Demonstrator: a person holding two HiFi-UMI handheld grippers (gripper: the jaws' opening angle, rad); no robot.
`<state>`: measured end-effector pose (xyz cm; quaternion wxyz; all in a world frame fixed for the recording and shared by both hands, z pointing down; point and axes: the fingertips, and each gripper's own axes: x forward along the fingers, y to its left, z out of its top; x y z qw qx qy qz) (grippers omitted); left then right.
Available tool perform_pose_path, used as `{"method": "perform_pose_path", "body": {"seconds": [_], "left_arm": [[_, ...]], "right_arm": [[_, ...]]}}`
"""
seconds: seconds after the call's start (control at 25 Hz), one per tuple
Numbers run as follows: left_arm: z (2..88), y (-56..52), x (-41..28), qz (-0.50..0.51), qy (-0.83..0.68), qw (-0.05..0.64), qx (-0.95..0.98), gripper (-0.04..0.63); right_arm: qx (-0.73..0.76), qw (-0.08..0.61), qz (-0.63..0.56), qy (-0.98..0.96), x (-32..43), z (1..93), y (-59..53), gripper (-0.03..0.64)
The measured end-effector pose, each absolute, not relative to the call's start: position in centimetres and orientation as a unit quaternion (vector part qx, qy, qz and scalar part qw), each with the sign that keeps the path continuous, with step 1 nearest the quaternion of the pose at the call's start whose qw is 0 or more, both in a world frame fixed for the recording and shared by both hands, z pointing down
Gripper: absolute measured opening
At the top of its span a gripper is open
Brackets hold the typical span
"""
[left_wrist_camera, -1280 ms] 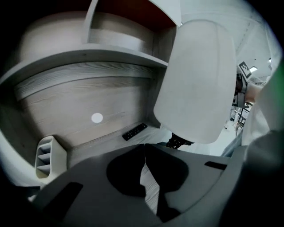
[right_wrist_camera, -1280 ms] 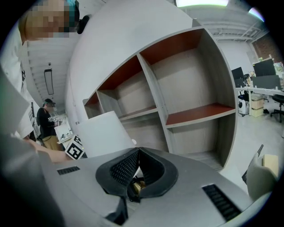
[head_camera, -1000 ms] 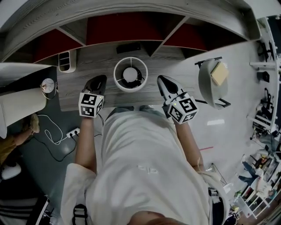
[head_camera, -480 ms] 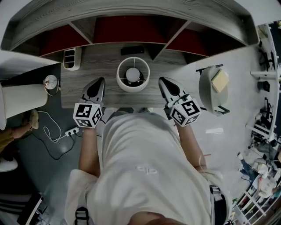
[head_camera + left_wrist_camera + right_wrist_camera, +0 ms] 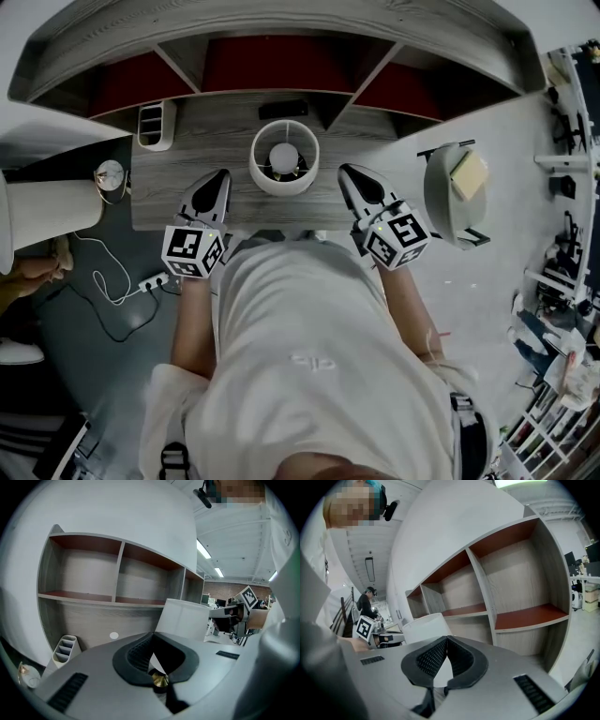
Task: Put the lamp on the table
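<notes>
From overhead, lamp bulb — sideways, shade only

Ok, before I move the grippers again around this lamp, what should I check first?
1. Lamp on the table: ok, it stands upright between the two grippers.
2. Left gripper free: ok, jaws together, nothing between them, apart from the shade.
3. Right gripper free: ok, jaws together, nothing between them, apart from the shade.
4. Lamp away from the table's front edge: ok, bare wood shows in front of the shade.
5. Neighbours clear: ok, the white organizer and the small black item both sit apart from the lamp.
6. Lamp's cord routing: cannot tell, the shade hides the base.
</notes>
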<state>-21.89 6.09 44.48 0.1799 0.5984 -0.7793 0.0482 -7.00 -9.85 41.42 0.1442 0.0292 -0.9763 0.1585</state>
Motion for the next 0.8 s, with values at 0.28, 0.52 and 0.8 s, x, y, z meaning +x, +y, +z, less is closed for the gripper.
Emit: {"method": "perform_pose_path", "body": {"seconds": [0.28,0.52,0.8], "left_arm": [[44.43,6.33,-21.77,0.05,-0.777,0.18,0.601,0.015],[44.47,6.5,-21.91,0.057,-0.773,0.179,0.606,0.015],[44.34,6.23,-21.9,0.058,-0.766,0.176,0.615,0.015]], "right_arm": [[0.032,0.145,0.148,-0.978,-6.75,41.11,-9.37,0.029],[0.037,0.145,0.155,-0.977,-6.54,41.3,-9.01,0.029],[0.046,0.143,0.161,-0.975,-6.46,41.36,-8.97,0.029]]}}
